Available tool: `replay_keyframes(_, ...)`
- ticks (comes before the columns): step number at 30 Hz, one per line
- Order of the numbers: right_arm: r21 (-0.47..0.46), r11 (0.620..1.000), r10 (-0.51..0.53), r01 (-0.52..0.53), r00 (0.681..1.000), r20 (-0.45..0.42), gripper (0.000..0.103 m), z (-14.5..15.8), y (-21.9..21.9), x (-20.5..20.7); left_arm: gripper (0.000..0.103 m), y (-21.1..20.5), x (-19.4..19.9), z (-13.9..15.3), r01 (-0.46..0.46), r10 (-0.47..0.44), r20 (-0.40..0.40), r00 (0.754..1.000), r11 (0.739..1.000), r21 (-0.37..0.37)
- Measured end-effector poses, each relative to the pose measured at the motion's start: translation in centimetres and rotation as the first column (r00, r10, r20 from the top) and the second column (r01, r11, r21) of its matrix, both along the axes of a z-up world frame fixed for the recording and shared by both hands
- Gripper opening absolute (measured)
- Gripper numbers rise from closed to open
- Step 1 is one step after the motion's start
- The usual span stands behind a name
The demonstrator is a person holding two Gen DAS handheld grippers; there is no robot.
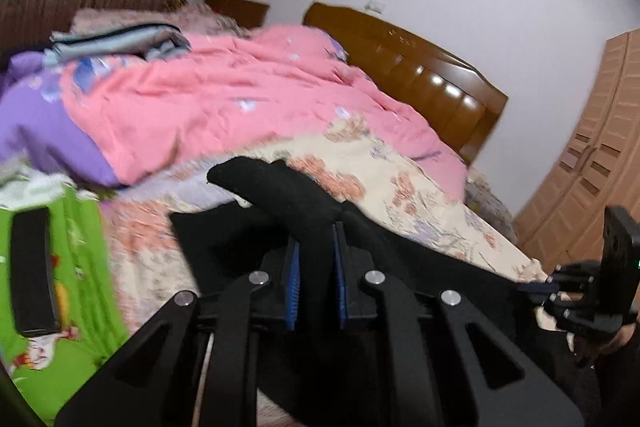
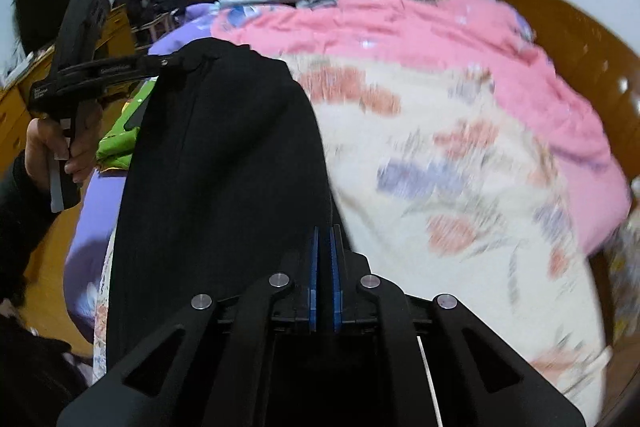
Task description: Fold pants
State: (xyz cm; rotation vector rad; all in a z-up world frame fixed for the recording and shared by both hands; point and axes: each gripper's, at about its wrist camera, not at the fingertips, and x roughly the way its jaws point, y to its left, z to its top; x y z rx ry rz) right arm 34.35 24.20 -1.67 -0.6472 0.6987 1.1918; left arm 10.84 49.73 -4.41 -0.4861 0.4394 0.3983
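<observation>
The black pants [image 2: 224,167] hang stretched between my two grippers above the bed. In the left wrist view my left gripper [image 1: 316,231] is shut on a bunched edge of the pants [image 1: 280,187]. The right gripper [image 1: 532,287] shows at the far right of that view, gripping the other end. In the right wrist view my right gripper [image 2: 325,231] is shut on the pants' near edge. The left gripper [image 2: 188,61] shows at upper left, held in a hand, pinching the far corner.
A cream floral bedspread [image 2: 440,167] covers the bed, with a pink quilt [image 1: 240,99] bunched behind it. A wooden headboard [image 1: 420,71] is at the back right. A green cloth [image 1: 80,247] with a black bar on it lies left. A wardrobe [image 1: 592,155] stands right.
</observation>
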Motion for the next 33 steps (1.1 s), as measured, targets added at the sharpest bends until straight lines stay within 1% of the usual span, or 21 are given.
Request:
replay_keyframes(1, -0.023, 1.0, -0.01, 0.009, 1.0, -0.014, 0.007, -0.8, 0.3, 0.8, 0.014, 0.1, 0.1, -0.3, -0.018, 0.019, -0.026, 0.999, 1.0, 0.01)
replay_keyframes(2, -0.041, 0.999, -0.021, 0.019, 0.999, -0.031, 0.007, -1.7, 0.6, 1.4, 0.014, 0.6, 0.5, -1.4, -0.035, 0.035, -0.073, 0.997, 0.999, 0.0)
replay_keyframes(4, -0.111, 0.993, -0.062, 0.05, 0.992, -0.111, 0.008, -5.2, 1.0, 3.0, 0.016, 1.7, 1.7, -4.1, -0.042, 0.033, -0.152, 0.988, 0.998, -0.055)
replay_keyframes(5, -0.108, 0.992, -0.078, 0.064, 0.988, -0.13, 0.011, -5.9, 0.9, 3.1, 0.016, 2.1, 2.1, -5.6, -0.05, 0.035, -0.191, 0.981, 0.996, -0.074)
replay_keyframes(6, -0.053, 0.994, -0.101, 0.093, 0.981, -0.163, 0.016, -5.7, 0.2, 3.4, 0.019, 2.1, 1.9, -6.0, -0.045, 0.032, -0.181, 0.983, 0.997, -0.068)
replay_keyframes(8, -0.034, 0.988, -0.152, 0.148, 0.964, -0.218, 0.029, -5.1, -0.9, 4.1, 0.02, 2.0, 1.2, -5.3, -0.04, 0.031, -0.158, 0.987, 0.998, -0.053)
replay_keyframes(9, 0.002, 0.981, -0.187, 0.192, 0.955, -0.229, 0.042, -4.2, -2.1, 4.4, 0.021, 2.2, 1.0, -5.2, -0.042, 0.032, -0.15, 0.988, 0.997, -0.062)
replay_keyframes(10, 0.055, 0.974, -0.204, 0.222, 0.952, -0.231, 0.047, -3.2, -3.3, 4.3, 0.021, 2.4, 0.9, -5.2, -0.04, 0.028, -0.143, 0.989, 0.996, -0.078)
replay_keyframes(11, 0.101, 0.965, -0.215, 0.243, 0.949, -0.23, 0.047, -2.3, -4.5, 4.1, 0.021, 2.6, 0.8, -5.3, -0.035, 0.023, -0.138, 0.99, 0.995, -0.089)
replay_keyframes(13, 0.136, 0.954, -0.236, 0.268, 0.948, -0.212, 0.047, -1.3, -6.4, 3.0, 0.022, 2.7, 0.8, -5.4, -0.025, 0.012, -0.132, 0.991, 0.995, -0.093)
replay_keyframes(15, 0.122, 0.966, -0.2, 0.229, 0.956, -0.215, 0.047, -1.5, -7.2, 1.1, 0.026, 2.6, 0.8, -5.4, -0.012, 0.001, -0.12, 0.993, 0.996, -0.092)
replay_keyframes(17, 0.078, 0.981, -0.158, 0.178, 0.964, -0.215, 0.047, -2.6, -6.9, -0.5, 0.029, 2.6, 0.8, -5.6, -0.008, -0.003, -0.109, 0.994, 0.994, -0.105)
replay_keyframes(19, 0.002, 0.985, -0.17, 0.173, 0.97, -0.176, 0.047, -4.5, -6.6, -1.2, 0.026, 2.6, 0.8, -5.7, -0.02, 0.008, -0.102, 0.995, 0.994, -0.11)
replay_keyframes(20, -0.018, 0.981, -0.192, 0.192, 0.966, -0.175, 0.046, -5.0, -6.7, -0.9, 0.02, 2.6, 0.8, -5.6, -0.03, 0.019, -0.105, 0.994, 0.994, -0.106)
replay_keyframes(21, -0.001, 0.977, -0.209, 0.213, 0.956, -0.206, 0.04, -5.2, -7.2, -0.2, 0.018, 2.7, 0.6, -5.4, -0.035, 0.025, -0.093, 0.995, 0.994, -0.106)
replay_keyframes(22, 0.028, 0.973, -0.219, 0.231, 0.948, -0.23, 0.037, -5.0, -7.7, 0.5, 0.016, 2.5, 0.0, -4.9, -0.031, 0.025, -0.055, 0.998, 0.993, -0.112)
replay_keyframes(26, 0.04, 0.962, -0.254, 0.269, 0.942, -0.221, 0.037, -4.5, -8.5, 1.9, 0.015, 1.4, -0.3, -3.8, -0.04, 0.038, -0.065, 0.997, 0.999, -0.035)
replay_keyframes(29, -0.006, 0.964, -0.263, 0.268, 0.944, -0.199, 0.037, -5.8, -8.3, 2.3, 0.015, 1.8, 0.2, -4.5, -0.043, 0.039, -0.095, 0.995, 0.998, -0.043)
replay_keyframes(30, -0.004, 0.966, -0.255, 0.259, 0.949, -0.183, 0.033, -6.2, -8.1, 2.1, 0.015, 2.0, 0.3, -4.9, -0.045, 0.039, -0.101, 0.994, 0.997, -0.058)
replay_keyframes(31, 0.016, 0.969, -0.24, 0.246, 0.957, -0.16, 0.02, -6.1, -8.1, 1.6, 0.015, 2.3, 0.3, -5.2, -0.046, 0.039, -0.1, 0.994, 0.996, -0.073)
replay_keyframes(33, 0.038, 0.968, -0.245, 0.25, 0.965, -0.097, 0.008, -5.2, -8.2, 0.8, 0.015, 2.3, 0.0, -5.0, -0.041, 0.035, -0.084, 0.996, 0.996, -0.08)
